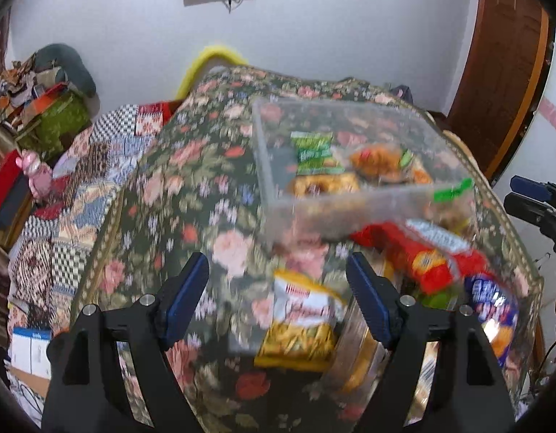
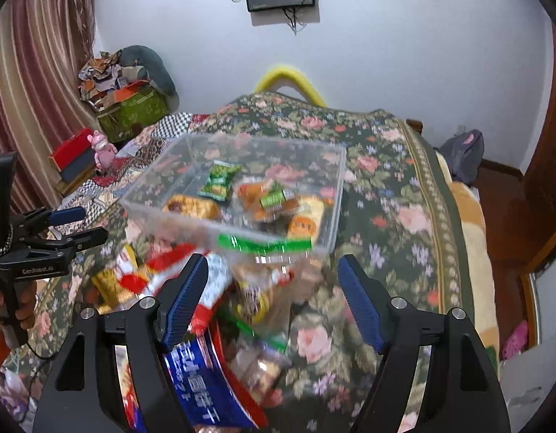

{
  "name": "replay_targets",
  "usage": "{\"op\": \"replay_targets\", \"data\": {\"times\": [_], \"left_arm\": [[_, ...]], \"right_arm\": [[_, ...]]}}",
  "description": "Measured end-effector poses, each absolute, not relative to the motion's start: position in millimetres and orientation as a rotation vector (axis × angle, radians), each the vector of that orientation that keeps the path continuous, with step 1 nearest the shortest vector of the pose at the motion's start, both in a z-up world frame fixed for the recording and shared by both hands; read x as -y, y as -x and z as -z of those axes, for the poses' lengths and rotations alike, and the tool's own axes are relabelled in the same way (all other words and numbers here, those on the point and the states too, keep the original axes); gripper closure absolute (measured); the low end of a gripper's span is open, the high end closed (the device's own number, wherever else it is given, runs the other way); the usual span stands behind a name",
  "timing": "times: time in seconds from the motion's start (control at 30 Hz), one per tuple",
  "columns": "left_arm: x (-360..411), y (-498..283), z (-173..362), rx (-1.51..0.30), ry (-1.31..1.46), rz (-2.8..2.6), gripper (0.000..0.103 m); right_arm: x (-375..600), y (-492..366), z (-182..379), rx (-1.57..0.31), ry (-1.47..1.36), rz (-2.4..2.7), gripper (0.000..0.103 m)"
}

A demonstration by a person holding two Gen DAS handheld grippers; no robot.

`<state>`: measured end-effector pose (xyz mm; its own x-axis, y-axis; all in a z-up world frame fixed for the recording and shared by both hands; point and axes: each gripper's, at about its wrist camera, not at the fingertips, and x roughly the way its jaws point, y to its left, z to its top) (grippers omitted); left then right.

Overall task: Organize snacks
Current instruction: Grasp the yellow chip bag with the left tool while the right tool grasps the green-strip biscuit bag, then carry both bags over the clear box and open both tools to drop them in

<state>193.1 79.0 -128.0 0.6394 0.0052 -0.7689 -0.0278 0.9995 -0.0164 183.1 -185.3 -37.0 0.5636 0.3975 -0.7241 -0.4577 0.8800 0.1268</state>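
Note:
A clear plastic bin (image 1: 278, 195) (image 2: 159, 195) stands on the floral-covered table and holds a green packet (image 1: 314, 153) (image 2: 220, 180), an orange packet (image 2: 269, 200) and some pastries. Loose snacks lie in front of it: a yellow-and-white bag (image 1: 301, 321), a red bag (image 1: 422, 256) (image 2: 162, 270), a blue bag (image 1: 494, 306) (image 2: 202, 393) and a clear bag with a green strip (image 2: 263, 243). My left gripper (image 1: 278, 299) is open and empty above the yellow-and-white bag. My right gripper (image 2: 272, 299) is open and empty above the loose pile. Both views are blurred.
The floral cloth (image 1: 191, 195) (image 2: 404, 216) covers the table. A patchwork-covered bed (image 1: 79, 195) lies to the left with boxes (image 1: 54, 122) and a pink toy (image 1: 36, 176). A yellow chair back (image 2: 292, 79) stands behind the table. The other gripper (image 1: 538, 202) (image 2: 61, 227) shows at each view's edge.

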Motion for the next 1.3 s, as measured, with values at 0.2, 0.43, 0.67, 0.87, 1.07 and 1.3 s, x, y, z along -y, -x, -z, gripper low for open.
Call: {"op": "replay_targets", "data": {"times": [0.2, 0.43, 0.67, 0.87, 1.07, 1.3], "left_arm": [[-86.8, -182.3, 155.4, -0.945, 0.040, -0.020, 0.025], [-87.3, -183.3, 181.8, -0.996, 0.052, -0.003, 0.024], [-77.5, -190.8, 193.8, -1.006, 0.050, 0.051, 0.025], [-80.6, -194.6, 200.3, -0.998, 0.066, 0.041, 0.030], [-75.5, -192.3, 199.2, -0.977, 0.037, 0.038, 0.057], [-77.9, -186.5, 186.2, -0.954, 0.058, 0.042, 0.066]], "right_arm": [[189.2, -182.4, 65.7, -0.904, 0.069, -0.489, 0.031], [185.9, -186.0, 84.8, -0.946, 0.081, -0.488, 0.031], [178.7, -190.3, 91.6, -0.959, 0.077, -0.498, 0.032], [174.0, -196.0, 96.0, -0.968, 0.059, -0.513, 0.032], [174.4, -196.2, 98.0, -0.981, 0.002, -0.560, 0.059], [176.4, -186.9, 89.5, -0.945, 0.036, -0.552, 0.065]]}}
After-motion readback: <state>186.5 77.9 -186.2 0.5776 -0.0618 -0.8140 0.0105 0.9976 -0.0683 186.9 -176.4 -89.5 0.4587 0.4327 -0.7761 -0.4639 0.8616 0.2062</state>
